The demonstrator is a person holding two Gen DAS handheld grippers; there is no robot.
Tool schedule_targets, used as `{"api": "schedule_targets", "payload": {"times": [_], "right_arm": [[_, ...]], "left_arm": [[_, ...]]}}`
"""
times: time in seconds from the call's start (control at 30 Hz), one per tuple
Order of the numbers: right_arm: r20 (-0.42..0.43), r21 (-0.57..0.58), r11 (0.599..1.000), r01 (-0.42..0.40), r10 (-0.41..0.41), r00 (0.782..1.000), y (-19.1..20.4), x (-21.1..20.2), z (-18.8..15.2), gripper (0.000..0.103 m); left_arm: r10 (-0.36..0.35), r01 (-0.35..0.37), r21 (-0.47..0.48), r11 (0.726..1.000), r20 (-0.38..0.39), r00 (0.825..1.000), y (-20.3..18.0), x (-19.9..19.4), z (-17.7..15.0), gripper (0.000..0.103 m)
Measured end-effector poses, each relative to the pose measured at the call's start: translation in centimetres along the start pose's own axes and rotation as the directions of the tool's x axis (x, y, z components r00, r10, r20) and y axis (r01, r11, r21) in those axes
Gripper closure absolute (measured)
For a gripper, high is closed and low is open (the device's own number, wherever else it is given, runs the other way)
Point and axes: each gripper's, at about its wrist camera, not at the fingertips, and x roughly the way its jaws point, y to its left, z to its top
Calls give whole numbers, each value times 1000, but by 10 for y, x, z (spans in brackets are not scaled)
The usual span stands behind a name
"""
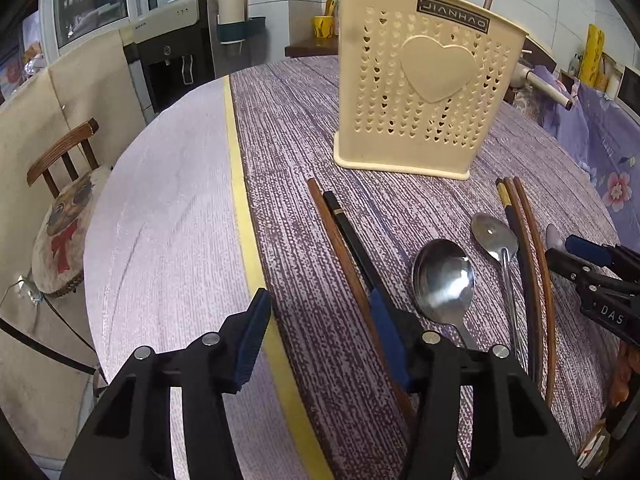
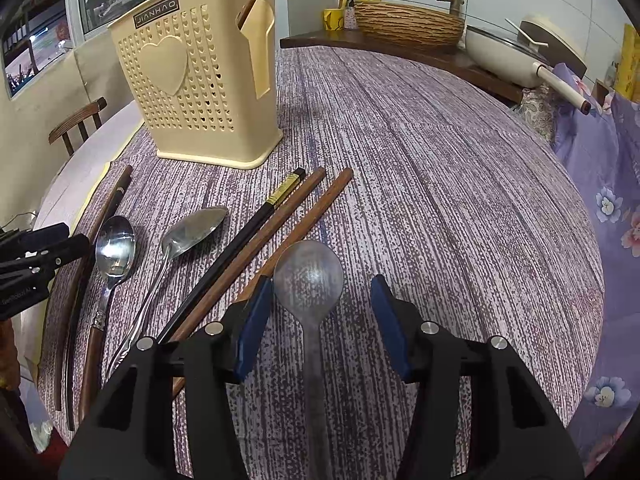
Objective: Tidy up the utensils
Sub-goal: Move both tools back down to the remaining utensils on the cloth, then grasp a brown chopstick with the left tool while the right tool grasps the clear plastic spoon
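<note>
My right gripper [image 2: 316,324] sat at the bottom centre of the right wrist view, its blue-padded fingers [image 2: 252,328] spread apart on either side of a dull grey spoon [image 2: 310,280] that lay flat on the purple tablecloth [image 2: 460,200], bowl pointing up the frame. Neither pad touched the spoon as far as I could tell. Just left of it ran two brown chopsticks [image 2: 288,216] and a black chopstick [image 2: 240,248], angled toward the upper right. Further left lay a slim steel spoon [image 2: 192,228] and a shiny spoon with a wooden handle [image 2: 114,252].

My left gripper [image 1: 320,340] filled the bottom of the left wrist view, fingers wide apart and holding nothing, its right pad [image 1: 390,340] over a brown and black chopstick pair [image 1: 340,232]. The cream utensil holder [image 1: 424,84] with its heart stood upright in the upper middle of the frame.
</note>
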Motion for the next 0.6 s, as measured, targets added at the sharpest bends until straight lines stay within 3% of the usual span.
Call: {"api": "schedule_targets", "payload": {"times": [0.27,0.6], "right_arm": [[-2,10,1000,10,-10,1000,2,0,0,52],[-6,12,1000,14,-14,1000,3,3,4,56]], "left_arm": [[48,-48,12,999,-6,999,-7,6,6,65],[57,-57,-7,998,-19,998,-6,25,31,71]]}}
